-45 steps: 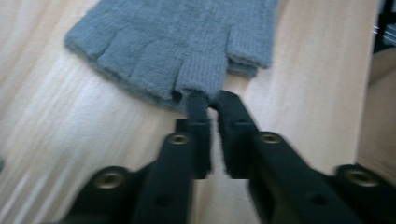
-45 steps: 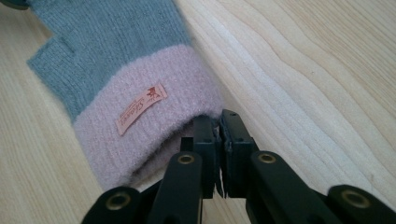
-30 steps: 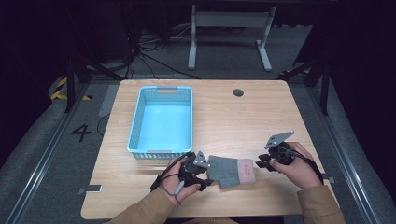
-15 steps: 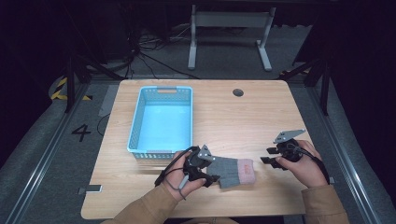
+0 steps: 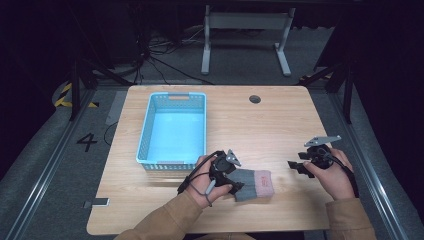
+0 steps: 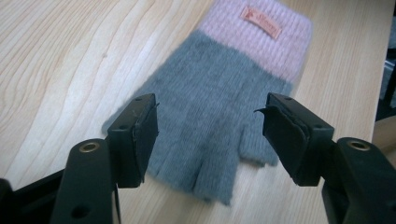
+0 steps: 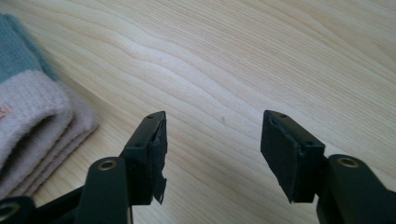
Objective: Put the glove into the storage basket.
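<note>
Both grippers have drawn back from the glove point(image 5: 252, 184) since the earlier frame, the right one sliding away to the right and the left one lifting a little off the finger end, and both sets of jaws have just been opening with nothing between them. That leaves the glove lying flat on the table point(image 5: 280, 125) near the front edge, grey fingers to the left, pink cuff to the right, just right of the near end of the blue basket point(image 5: 173, 130), which sits empty.

In the left gripper view the left gripper point(image 6: 208, 135) hangs over the grey fingers with its jaws spread wide, the glove under the gap but untouched. The right gripper point(image 5: 300, 165) is well apart to the right, jaws also wide, over bare wood; its own view catches the cuff point(image 7: 32, 116) at the far left.

If the glove is meant for the basket, the risks lie in the next grasp. Soft knit gives little to bite on: jaws closing on a thin layer may pinch only one finger, so the rest dangles and catches on the basket's rim. Coming down too low, the jaws could scrape the wood and push the glove along instead of taking it. Its folded look could also come undone if lifted from one end, since the right gripper is too far off to steady the cuff.
</note>
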### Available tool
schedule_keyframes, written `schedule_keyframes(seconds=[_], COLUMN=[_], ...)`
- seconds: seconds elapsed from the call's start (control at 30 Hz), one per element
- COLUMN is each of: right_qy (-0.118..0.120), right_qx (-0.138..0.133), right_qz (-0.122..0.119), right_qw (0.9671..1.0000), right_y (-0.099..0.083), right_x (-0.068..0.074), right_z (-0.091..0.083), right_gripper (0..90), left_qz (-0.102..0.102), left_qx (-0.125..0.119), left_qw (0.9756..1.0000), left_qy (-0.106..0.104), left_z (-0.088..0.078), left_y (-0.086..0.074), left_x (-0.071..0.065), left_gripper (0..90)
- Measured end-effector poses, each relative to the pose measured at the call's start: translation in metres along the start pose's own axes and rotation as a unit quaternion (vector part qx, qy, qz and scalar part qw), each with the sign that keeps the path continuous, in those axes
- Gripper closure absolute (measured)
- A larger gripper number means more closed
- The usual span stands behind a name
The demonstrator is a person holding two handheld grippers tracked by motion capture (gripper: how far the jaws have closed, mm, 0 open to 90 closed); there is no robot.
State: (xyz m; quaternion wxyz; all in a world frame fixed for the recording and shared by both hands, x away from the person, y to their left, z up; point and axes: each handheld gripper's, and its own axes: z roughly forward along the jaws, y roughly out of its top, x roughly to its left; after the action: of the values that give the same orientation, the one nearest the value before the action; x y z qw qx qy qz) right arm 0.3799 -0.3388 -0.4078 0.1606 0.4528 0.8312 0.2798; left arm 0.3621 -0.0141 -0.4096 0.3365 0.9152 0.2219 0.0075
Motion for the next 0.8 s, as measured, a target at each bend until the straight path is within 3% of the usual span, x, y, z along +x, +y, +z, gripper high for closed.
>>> schedule_keyframes(seconds=[0.23,0.6,0.8], right_qy=[-0.001,0.004,0.015], right_qx=[-0.003,-0.006,-0.008], right_qz=[0.01,0.007,0.008], right_qw=[0.9999,1.0,0.9998], right_y=[-0.004,-0.003,-0.003], right_x=[-0.006,-0.005,-0.004], right_z=[0.001,0.001,0.002], right_gripper=[40.7,40.5,39.6], left_qz=[0.024,0.026,0.04], left_qx=[0.003,0.013,0.012], left_qw=[0.9995,0.9996,0.9989], left_qy=[-0.022,0.0,0.02], left_z=[0.009,0.032,0.045], left_y=[0.006,0.007,0.008], left_x=[-0.001,-0.004,-0.006], left_gripper=[29.9,24.2,21.8])
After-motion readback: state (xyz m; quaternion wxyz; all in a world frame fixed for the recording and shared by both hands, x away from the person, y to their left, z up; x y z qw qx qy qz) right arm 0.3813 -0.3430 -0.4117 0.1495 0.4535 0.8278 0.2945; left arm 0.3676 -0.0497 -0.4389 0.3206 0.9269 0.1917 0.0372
